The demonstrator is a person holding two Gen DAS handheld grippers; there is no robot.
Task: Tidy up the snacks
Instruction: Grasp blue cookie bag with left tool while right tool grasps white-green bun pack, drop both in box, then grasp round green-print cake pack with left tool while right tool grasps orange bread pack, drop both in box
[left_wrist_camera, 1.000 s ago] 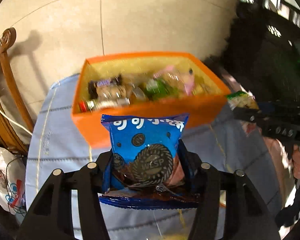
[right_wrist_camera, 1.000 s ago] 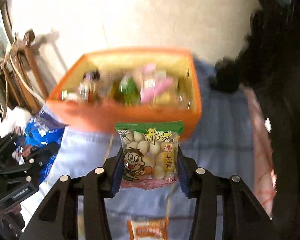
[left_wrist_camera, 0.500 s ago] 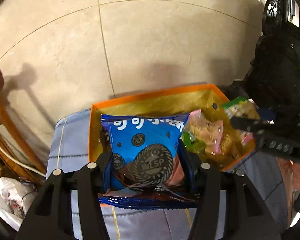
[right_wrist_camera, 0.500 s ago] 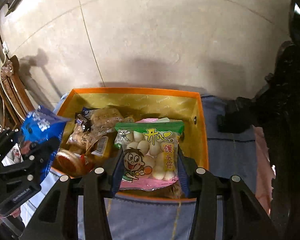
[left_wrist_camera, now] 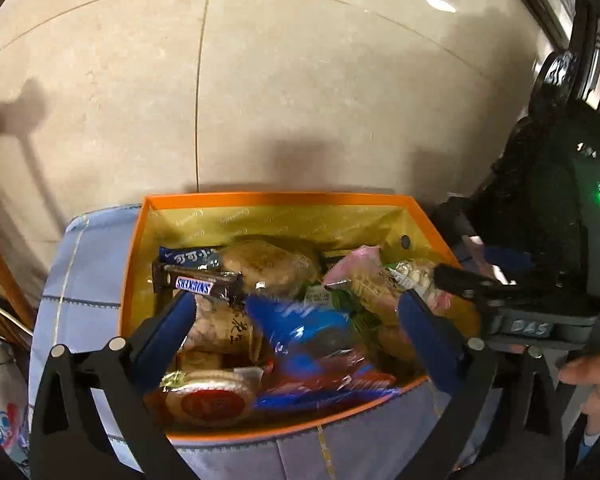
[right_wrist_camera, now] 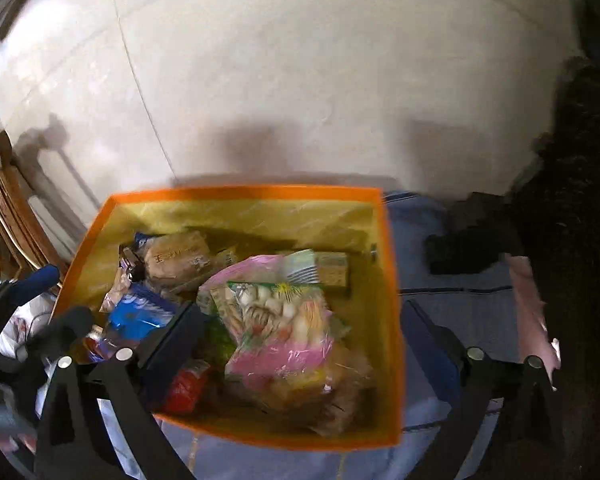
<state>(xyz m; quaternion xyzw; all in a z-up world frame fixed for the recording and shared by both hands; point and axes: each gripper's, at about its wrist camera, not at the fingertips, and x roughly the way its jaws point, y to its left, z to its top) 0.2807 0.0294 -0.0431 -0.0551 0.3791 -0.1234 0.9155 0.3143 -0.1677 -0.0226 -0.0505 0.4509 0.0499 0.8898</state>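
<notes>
One readable label, "SNICKERS", marks a bar in the orange box.

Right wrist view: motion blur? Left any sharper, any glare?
Right wrist: smeared throughout, the orange box rim and green-and-pink bag soft. Left wrist: mostly sharp, Snickers bar label legible, only the blue packet streaked; ceiling-light glare on the wall tiles.

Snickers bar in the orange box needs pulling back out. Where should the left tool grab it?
Judging by its pose, grip the Snickers bar across its narrow width at mid-length, coming straight down from above. It lies flat atop the other snacks by the orange box's left wall, long axis left-right, top face unobstructed.
</notes>
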